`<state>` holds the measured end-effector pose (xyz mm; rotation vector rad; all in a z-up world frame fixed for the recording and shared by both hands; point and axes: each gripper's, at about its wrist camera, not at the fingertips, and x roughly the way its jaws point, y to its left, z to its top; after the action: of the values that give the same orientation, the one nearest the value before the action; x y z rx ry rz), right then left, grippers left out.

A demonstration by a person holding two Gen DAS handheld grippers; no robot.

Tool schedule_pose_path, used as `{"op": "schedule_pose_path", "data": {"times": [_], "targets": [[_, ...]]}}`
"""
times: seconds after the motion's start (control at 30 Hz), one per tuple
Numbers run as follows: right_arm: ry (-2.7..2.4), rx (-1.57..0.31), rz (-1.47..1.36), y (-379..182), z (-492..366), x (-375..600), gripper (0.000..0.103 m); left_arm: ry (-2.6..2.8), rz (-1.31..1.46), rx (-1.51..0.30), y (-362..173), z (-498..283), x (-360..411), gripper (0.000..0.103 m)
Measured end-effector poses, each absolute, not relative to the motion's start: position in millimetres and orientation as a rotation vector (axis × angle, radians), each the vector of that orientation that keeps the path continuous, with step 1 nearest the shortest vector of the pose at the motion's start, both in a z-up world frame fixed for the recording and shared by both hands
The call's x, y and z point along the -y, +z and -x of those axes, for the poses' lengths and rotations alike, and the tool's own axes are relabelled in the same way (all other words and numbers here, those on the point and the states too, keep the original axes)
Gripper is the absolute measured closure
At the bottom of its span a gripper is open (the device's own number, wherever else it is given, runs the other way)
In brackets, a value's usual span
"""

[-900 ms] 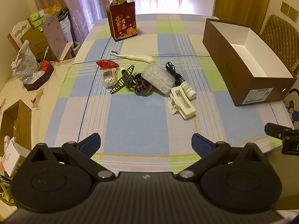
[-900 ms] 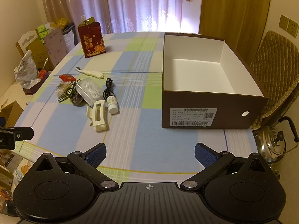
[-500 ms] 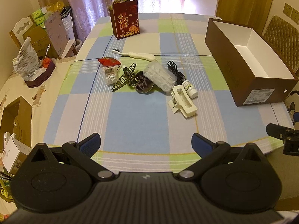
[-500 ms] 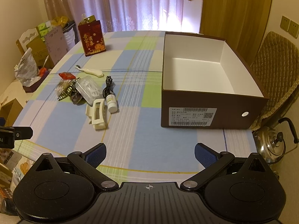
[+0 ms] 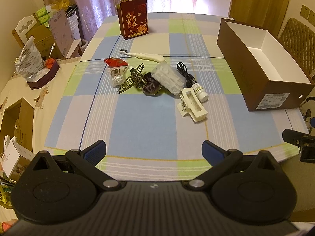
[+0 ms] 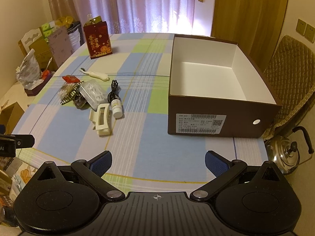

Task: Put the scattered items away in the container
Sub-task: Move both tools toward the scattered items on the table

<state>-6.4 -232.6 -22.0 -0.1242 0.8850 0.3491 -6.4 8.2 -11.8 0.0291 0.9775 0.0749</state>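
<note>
On the checked blue, green and white cloth of the bench (image 5: 141, 122) lies a loose cluster of small things: a cream plastic claw hair clip (image 5: 192, 105) nearest the camera, a small white pill bottle (image 5: 199, 92) touching its far side, a coiled black cable (image 5: 185, 73), a clear plastic case (image 5: 169, 78), a dark velvet scrunchie (image 5: 150, 86), a dark green claw clip (image 5: 132, 78), a clear bag of white beads (image 5: 117, 75), a red foil packet (image 5: 114, 62) and a white toothbrush (image 5: 144, 55) farthest back. Well apart to their right stands the open brown cardboard box with white inside (image 6: 216, 90), with nothing in it. A red gift bag with gold lettering (image 5: 133, 20) stands upright at the far end. Left tongs (image 5: 154, 147) and right tongs (image 6: 158, 160) both hover spread wide above the near edge, gripping nothing.
</note>
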Motion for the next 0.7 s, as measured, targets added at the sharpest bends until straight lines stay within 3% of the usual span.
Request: {"op": "schedule_pose_path", "data": {"times": [0.7], "targets": [[0.374, -0.907, 0.122, -30, -15, 198, 0.0, 0.074, -0.042, -1.011, -19, -18, -35, 0.001]]}}
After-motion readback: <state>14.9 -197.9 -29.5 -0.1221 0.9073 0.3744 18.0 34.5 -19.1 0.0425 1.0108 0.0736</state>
